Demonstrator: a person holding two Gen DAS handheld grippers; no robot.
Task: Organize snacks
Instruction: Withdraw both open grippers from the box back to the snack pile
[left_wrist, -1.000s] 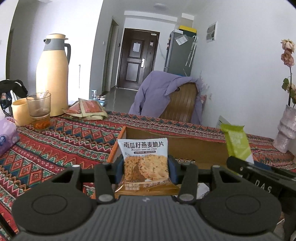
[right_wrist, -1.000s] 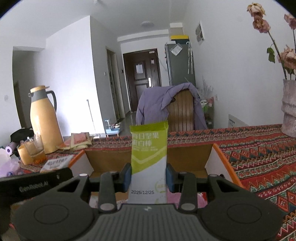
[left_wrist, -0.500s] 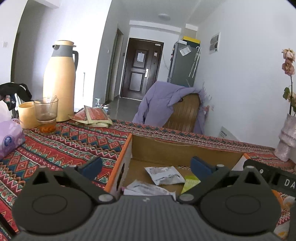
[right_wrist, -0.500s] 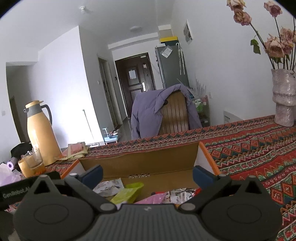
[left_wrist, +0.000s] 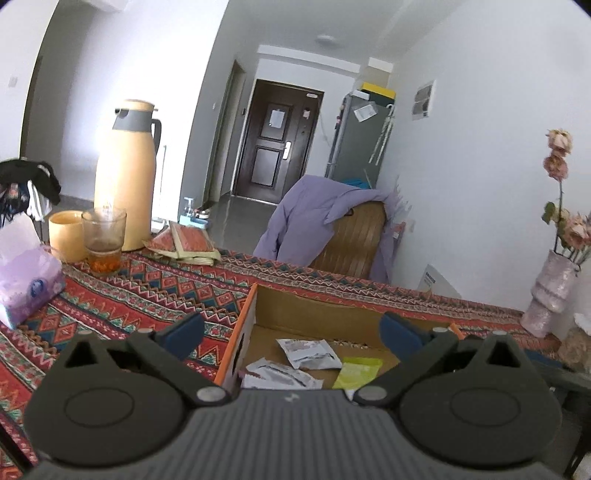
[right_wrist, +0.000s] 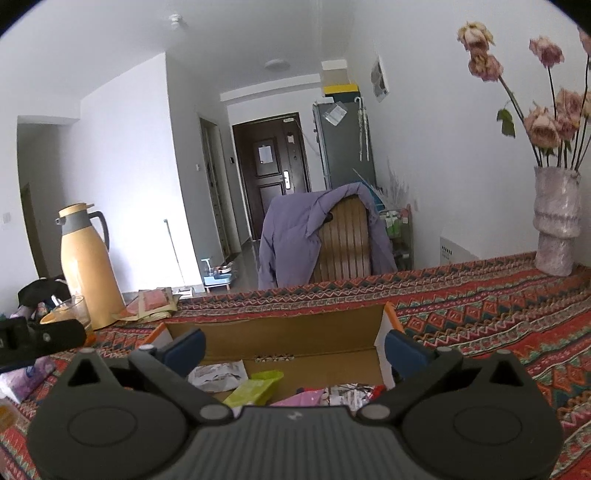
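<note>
Both wrist views close above one box (left_wrist: 314, 325), doorward.

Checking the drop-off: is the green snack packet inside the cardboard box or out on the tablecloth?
Inside. The green snack packet lies flat on the floor of the cardboard box, beside silver wrappers.

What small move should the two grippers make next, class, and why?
Probably draw both back from the cardboard box toward another loose snack. The left gripper and right gripper stand open and empty, and the green packet lies inside the box among other wrappers.
</note>
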